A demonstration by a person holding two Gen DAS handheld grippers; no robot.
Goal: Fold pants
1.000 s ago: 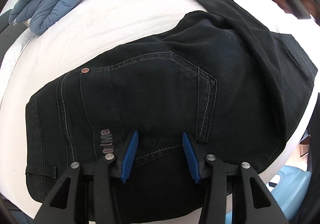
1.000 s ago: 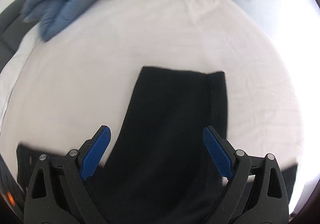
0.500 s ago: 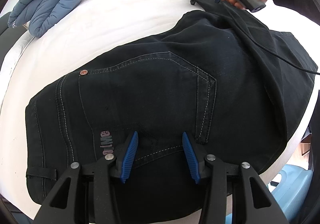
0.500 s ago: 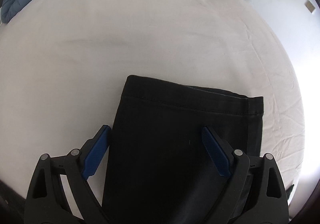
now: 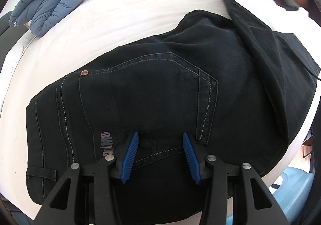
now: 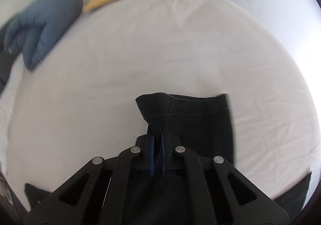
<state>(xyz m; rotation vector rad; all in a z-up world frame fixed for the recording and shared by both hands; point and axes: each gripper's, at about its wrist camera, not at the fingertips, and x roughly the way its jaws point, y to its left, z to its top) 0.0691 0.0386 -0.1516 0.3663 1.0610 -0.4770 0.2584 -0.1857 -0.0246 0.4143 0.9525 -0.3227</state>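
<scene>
Right fingers point(image 6: 158, 134) clenched on the hem of the pants point(image 5: 152, 92), corner pinched and raised off the bed point(image 6: 160, 44). Left fingers point(image 5: 160, 154) parted, poised over the seat, gripping nothing. Legs apparently laid together, lengthwise across the bed; the fold from hem toward waistband judged barely begun.
</scene>
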